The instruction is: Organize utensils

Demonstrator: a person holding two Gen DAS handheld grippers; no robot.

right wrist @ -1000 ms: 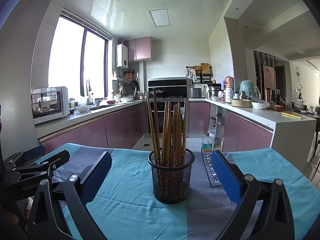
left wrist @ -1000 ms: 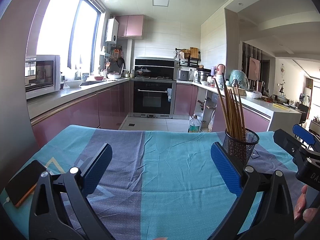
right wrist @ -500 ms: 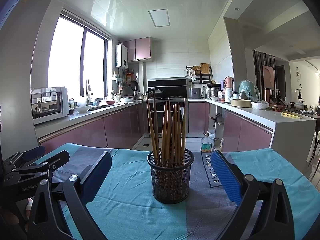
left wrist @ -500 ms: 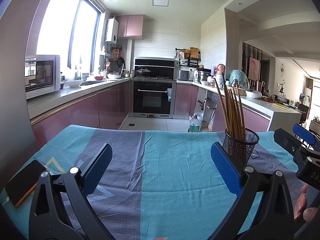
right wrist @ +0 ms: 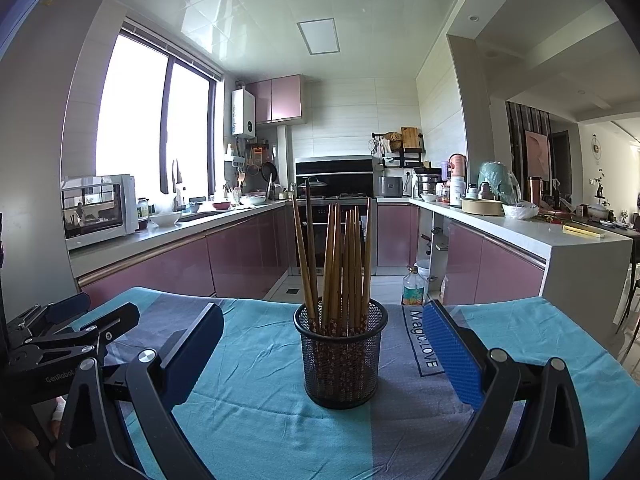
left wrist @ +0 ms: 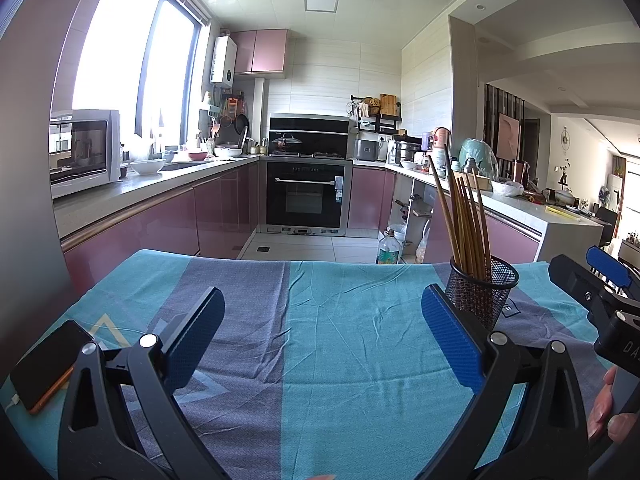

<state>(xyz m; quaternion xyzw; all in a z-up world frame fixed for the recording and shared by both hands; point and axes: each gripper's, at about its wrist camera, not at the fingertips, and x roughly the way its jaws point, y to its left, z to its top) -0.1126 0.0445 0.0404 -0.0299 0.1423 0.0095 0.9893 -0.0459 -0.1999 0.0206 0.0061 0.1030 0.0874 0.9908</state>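
Note:
A black mesh cup (right wrist: 341, 354) stands upright on the blue cloth and holds several wooden chopsticks (right wrist: 340, 256). My right gripper (right wrist: 322, 346) is open and empty, low over the cloth, with the cup straight ahead between the lines of its fingers. My left gripper (left wrist: 320, 332) is open and empty; in its view the cup (left wrist: 480, 294) with the chopsticks (left wrist: 464, 216) stands just beyond its right finger. Each gripper shows in the other's view, the right one (left wrist: 592, 284) and the left one (right wrist: 72, 328).
A phone (left wrist: 44, 364) lies on the cloth (left wrist: 340, 344) at the left edge. Beyond the table's far edge is a kitchen floor with a plastic bottle (right wrist: 413, 286), purple cabinets and an oven (left wrist: 306, 196). A white counter (right wrist: 568, 240) stands at the right.

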